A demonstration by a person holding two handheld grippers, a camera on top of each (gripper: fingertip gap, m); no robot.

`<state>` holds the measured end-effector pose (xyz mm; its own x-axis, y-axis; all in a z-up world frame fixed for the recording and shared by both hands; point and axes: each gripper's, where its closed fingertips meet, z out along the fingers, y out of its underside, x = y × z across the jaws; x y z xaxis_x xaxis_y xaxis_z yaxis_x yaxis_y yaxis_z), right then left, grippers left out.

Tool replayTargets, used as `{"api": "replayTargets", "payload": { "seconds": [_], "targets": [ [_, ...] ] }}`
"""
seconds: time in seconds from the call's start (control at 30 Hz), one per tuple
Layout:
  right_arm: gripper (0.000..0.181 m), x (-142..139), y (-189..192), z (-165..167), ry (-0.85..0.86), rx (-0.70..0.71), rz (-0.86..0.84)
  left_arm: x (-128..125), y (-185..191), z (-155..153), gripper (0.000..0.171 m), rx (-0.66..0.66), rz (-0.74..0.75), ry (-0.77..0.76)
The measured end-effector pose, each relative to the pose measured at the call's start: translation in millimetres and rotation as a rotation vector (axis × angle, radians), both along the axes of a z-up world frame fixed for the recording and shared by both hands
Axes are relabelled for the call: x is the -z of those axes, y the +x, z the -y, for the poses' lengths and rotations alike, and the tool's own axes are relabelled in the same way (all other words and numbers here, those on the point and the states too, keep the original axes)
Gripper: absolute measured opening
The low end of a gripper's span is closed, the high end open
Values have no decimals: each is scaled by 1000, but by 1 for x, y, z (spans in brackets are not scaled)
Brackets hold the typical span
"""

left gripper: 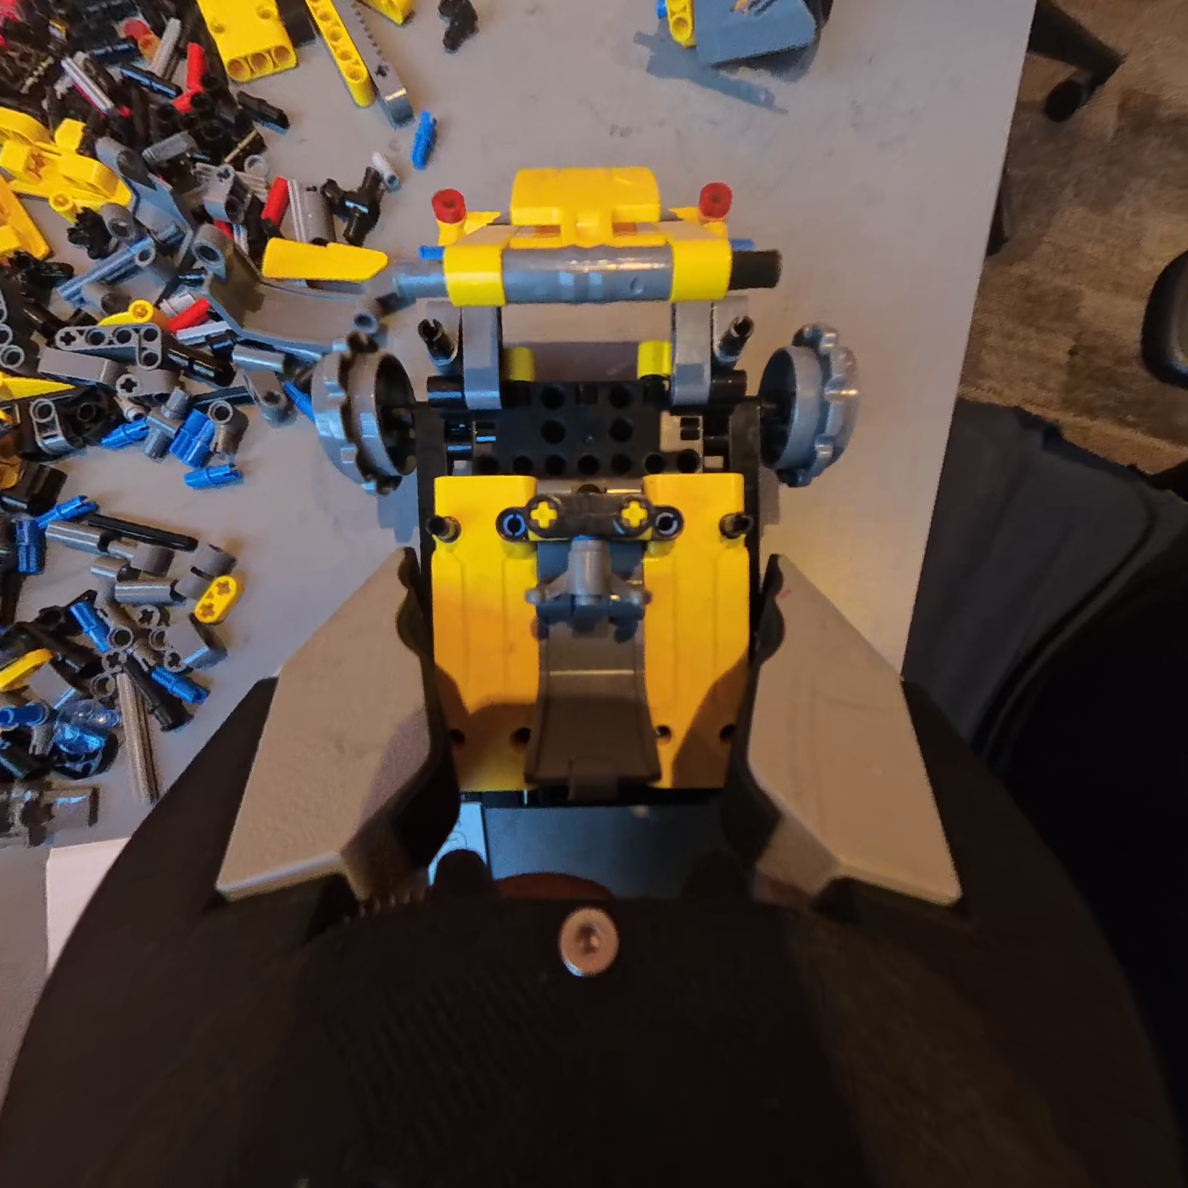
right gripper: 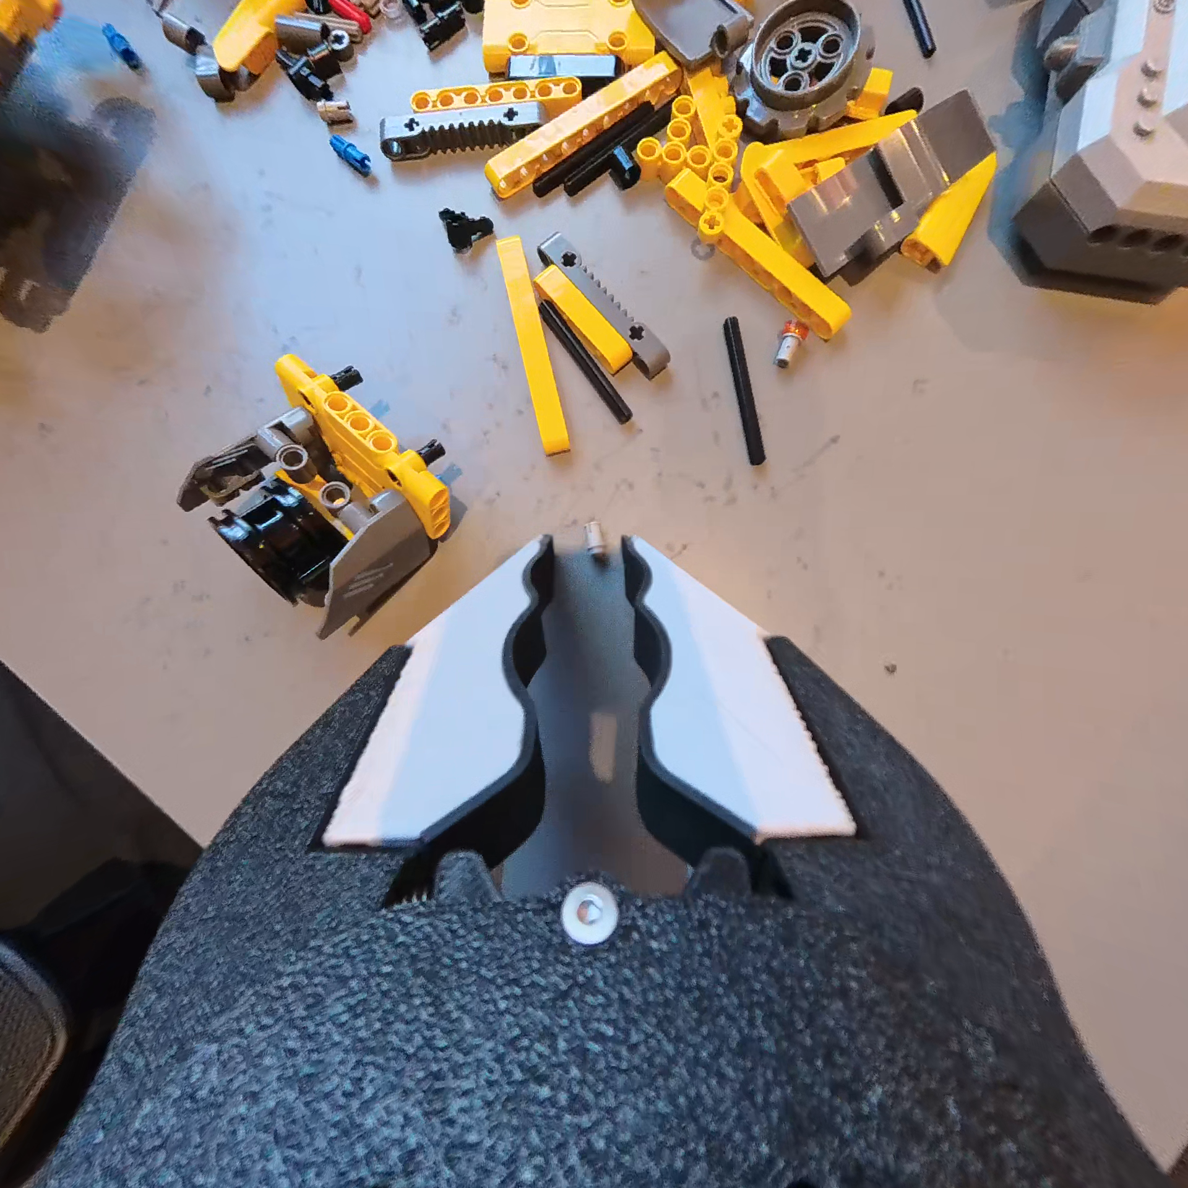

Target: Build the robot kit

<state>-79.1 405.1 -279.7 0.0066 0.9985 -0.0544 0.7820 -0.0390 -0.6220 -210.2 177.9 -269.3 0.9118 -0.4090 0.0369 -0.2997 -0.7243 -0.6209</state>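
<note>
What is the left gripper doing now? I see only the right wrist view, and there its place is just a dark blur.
Observer: The left gripper is shut on a yellow and black brick vehicle, its fingers pressing both sides of the body.
Operator: Does the vehicle have wheels already?
Observer: Two grey wheel hubs, one on each side, with no tyres on them.
Operator: Are loose parts close to it?
Observer: Yes, a dense pile of small pins and connectors lies on the table at the left of the vehicle.
</note>
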Motion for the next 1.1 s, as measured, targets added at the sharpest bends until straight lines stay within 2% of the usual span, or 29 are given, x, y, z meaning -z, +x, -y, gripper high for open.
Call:
{"api": "replayTargets", "payload": {
  "seconds": [0.13,0.27,0.37,0.4,0.47,0.57,0.7,0.83,0.93,1.03,1.1],
  "targets": [
    [21,-3,3,5,17,10,-23,3,-3,1,102,-18,-66,-29],
    [23,-19,3,9,62,71,-62,-1,6,5,103,36,-114,-27],
    [29,-50,-10,43,74,35,-157,-6,8,1,105,31,-117,-26],
    [30,-59,-15,59,78,-3,-178,-9,4,-3,115,23,-151,-14],
    [30,-69,-22,83,122,-53,-194,-12,-1,-7,126,20,-201,-25],
    [30,-74,-26,105,152,-101,-188,-20,7,-9,132,40,-179,-11],
    [30,-75,-11,89,180,-48,-164,-29,0,6,129,15,-147,6],
    [28,-83,11,58,109,69,-235,-48,-11,33,119,-72,-13,94],
    [28,-83,27,34,34,159,-298,-74,-11,50,117,-140,249,223],
    [33,-76,31,31,-121,173,-359,-95,-12,68,117,-170,509,310],
    [35,-67,30,31,-177,161,-376,-96,-19,78,115,-203,572,349]
  ]
}}
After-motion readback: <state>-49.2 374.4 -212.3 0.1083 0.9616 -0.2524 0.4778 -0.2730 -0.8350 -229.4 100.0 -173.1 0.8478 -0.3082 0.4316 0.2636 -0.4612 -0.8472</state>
